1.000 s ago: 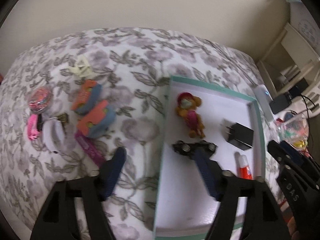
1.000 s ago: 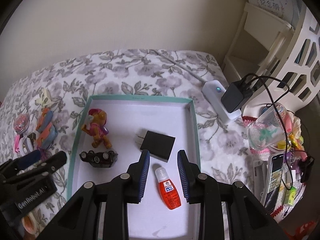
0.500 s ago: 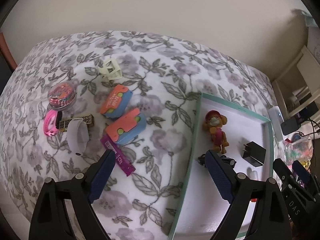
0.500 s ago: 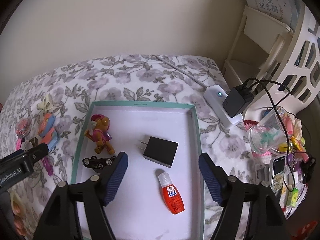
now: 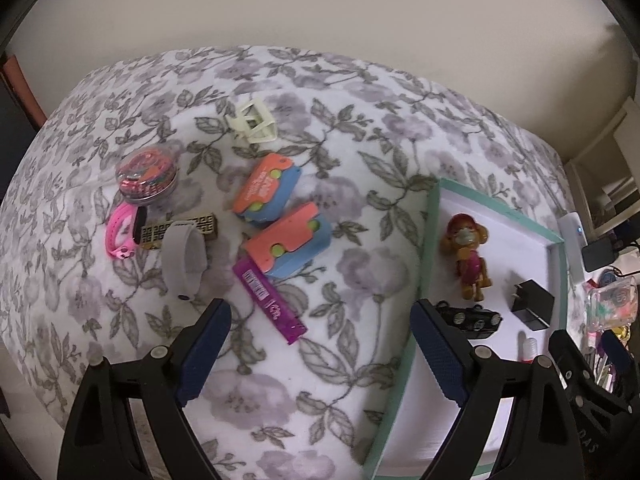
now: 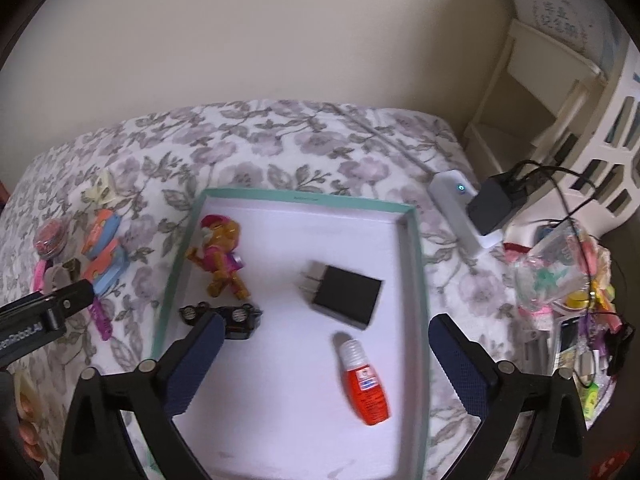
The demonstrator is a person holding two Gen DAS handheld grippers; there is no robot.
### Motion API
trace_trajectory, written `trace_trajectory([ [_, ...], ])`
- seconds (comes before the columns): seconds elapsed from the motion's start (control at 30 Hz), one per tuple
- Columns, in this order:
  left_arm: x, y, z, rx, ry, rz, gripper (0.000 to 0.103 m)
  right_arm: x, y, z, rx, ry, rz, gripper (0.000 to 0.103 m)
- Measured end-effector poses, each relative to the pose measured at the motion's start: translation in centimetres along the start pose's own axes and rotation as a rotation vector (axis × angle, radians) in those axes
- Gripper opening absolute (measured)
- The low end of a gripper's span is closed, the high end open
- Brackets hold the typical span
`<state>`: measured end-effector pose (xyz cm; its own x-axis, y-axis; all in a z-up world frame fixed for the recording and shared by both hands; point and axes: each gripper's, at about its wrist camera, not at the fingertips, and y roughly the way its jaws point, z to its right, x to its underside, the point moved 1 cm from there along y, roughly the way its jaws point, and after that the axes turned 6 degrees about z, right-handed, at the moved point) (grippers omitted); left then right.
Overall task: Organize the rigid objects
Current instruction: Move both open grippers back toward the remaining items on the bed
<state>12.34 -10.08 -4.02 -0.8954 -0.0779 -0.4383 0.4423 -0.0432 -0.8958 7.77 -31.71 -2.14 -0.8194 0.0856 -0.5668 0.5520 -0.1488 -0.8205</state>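
The right tongs (image 6: pixel 320 354) are opening, their pads well clear of the small red bottle (image 6: pixel 364 384) that lies between them on the white floor of the teal-rimmed tray (image 6: pixel 418 280). The bottle lies on its side, long axis running up and slightly left in the right wrist view, white cap toward the black charger (image 6: pixel 346 296); lying flat, it looks unlikely to roll far. The left tongs (image 5: pixel 320 340) stand wide apart and empty over the floral bedspread (image 5: pixel 360 92), pointing steeply down just beside the tray's left rim, probably lining up on the loose pile. Nearest them is a purple strip (image 5: pixel 270 298), its long axis slanting from upper left to lower right, one end close to the gap between the pads. Beyond lie two orange-and-blue cases (image 5: pixel 288 240), a grey band (image 5: pixel 184 260), a pink band (image 5: pixel 120 232), a round tin (image 5: pixel 146 176) and a cream clip (image 5: pixel 254 122). In the tray a toy figure (image 6: pixel 222 256) lies feet toward the small black car (image 6: pixel 224 318).
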Motion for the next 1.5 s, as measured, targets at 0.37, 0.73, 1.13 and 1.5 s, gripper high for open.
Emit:
trace_trajectory([
  [0.37,-0.8,0.6,-2.9,-0.023,-0.061,-0.021,0.091,-0.1,-1.4,-0.9,-0.058,0.020,0.040,0.103],
  [0.73,-3.3,-0.6,-12.3,-0.125,-0.255,0.025,0.091,-2.3,-3.3,-4.6,-0.227,0.027,0.155,0.103],
  [1.13,-2.3,-0.4,-18.7,-0.123,-0.407,0.010,0.091,-1.3,-1.8,-11.0,-0.327,-0.053,0.110,0.103],
  [1.5,-2.4,2.1,-18.7,-0.036,-0.423,-0.049,0.091,-0.2,0.2,-16.9,-0.366,-0.175,0.088,0.103],
])
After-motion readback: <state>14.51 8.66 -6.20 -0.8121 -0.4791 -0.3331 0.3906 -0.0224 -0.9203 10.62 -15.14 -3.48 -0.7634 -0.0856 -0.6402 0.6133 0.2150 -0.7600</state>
